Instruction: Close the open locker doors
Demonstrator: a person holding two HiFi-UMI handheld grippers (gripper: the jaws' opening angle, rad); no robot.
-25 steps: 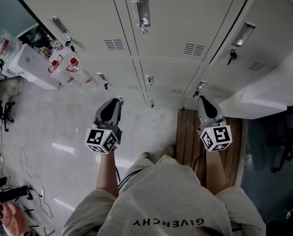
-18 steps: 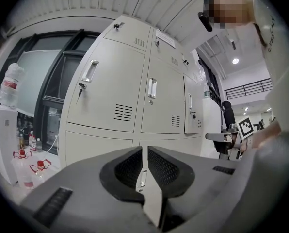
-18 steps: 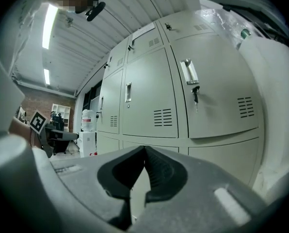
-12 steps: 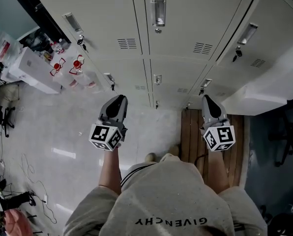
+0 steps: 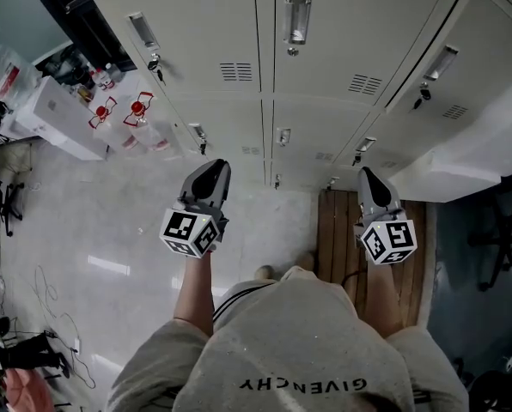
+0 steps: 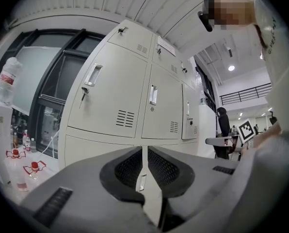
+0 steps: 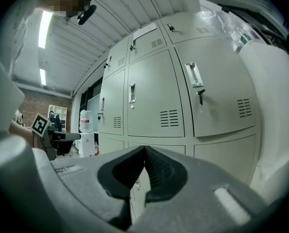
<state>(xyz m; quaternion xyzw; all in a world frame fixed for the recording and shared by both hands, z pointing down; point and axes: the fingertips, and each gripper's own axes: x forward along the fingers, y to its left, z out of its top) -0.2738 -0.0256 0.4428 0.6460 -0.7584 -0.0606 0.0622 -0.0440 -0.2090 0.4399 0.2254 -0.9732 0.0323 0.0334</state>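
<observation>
A bank of grey lockers (image 5: 325,50) fills the top of the head view, and every door (image 5: 213,24) I can see lies flush in its frame. Keys hang from the left lock (image 5: 157,61) and the right lock (image 5: 424,94). My left gripper (image 5: 215,168) (image 6: 143,148) points level at the lower row, short of the doors, shut to a thin slit with nothing in it. My right gripper (image 5: 365,173) (image 7: 144,148) points level at the lower right doors, also apart from them. Its tips meet and hold nothing.
Two red-capped bottles (image 5: 136,110) stand by a white box (image 5: 54,110) at the left. A wooden platform (image 5: 335,230) lies under the right gripper. A white slab (image 5: 462,157) juts out at the right, with a dark chair (image 5: 496,247) below. Cables (image 5: 50,307) trail on the floor.
The head view has swung, so the lockers sit further right in the picture. Both grippers have lifted a little toward the lockers and stay shut and empty.
</observation>
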